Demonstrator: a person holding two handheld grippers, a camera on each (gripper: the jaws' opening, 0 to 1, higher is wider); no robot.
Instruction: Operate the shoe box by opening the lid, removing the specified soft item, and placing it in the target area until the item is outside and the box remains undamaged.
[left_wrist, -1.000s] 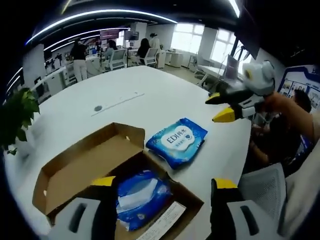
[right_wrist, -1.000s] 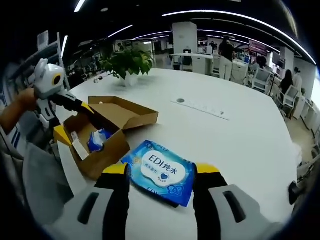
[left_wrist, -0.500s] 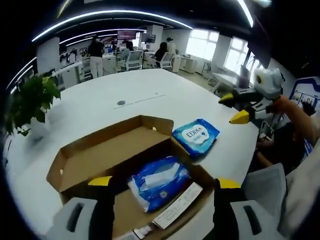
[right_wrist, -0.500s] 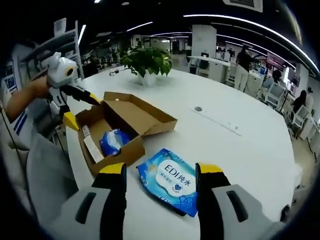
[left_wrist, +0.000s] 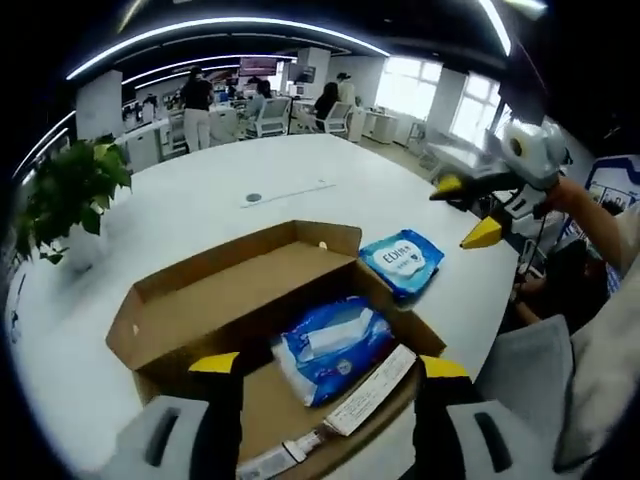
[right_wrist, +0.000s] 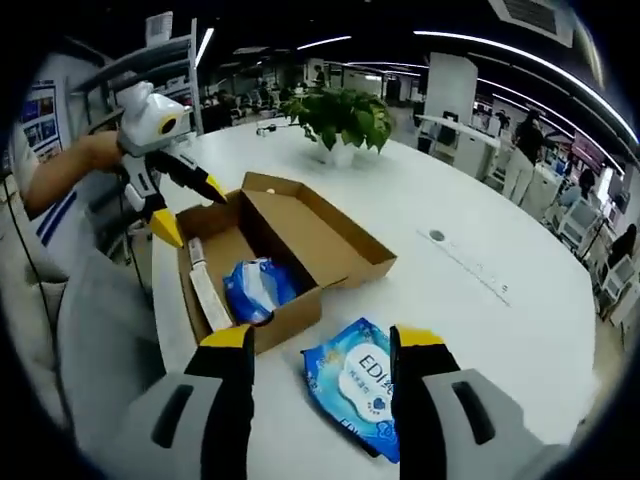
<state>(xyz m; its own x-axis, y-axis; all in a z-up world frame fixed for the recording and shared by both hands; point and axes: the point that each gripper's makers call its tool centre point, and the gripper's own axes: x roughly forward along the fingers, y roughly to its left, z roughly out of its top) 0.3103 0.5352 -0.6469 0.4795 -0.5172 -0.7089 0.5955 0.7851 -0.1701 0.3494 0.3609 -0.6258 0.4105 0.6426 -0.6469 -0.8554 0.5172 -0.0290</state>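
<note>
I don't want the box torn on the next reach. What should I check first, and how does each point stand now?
1. Brown cardboard shoe box lid open: ok.
2. Blue soft pack in box reachable: ok.
3. Blue wipes pack on white table, outside box: ok.
4. Left gripper open, empty: ok.
5. Right gripper open, empty: ok.
6. Box undamaged: cannot tell.

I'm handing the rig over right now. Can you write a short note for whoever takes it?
Left tool: open, holding nothing, over the near end of the shoe box.
Right tool: open, holding nothing, above the wipes pack on the table.
Done: the lid is folded back, and one blue pack lies beside the box.
Left: a second blue pack and a paper strip are in the box. The box looks intact.
</note>
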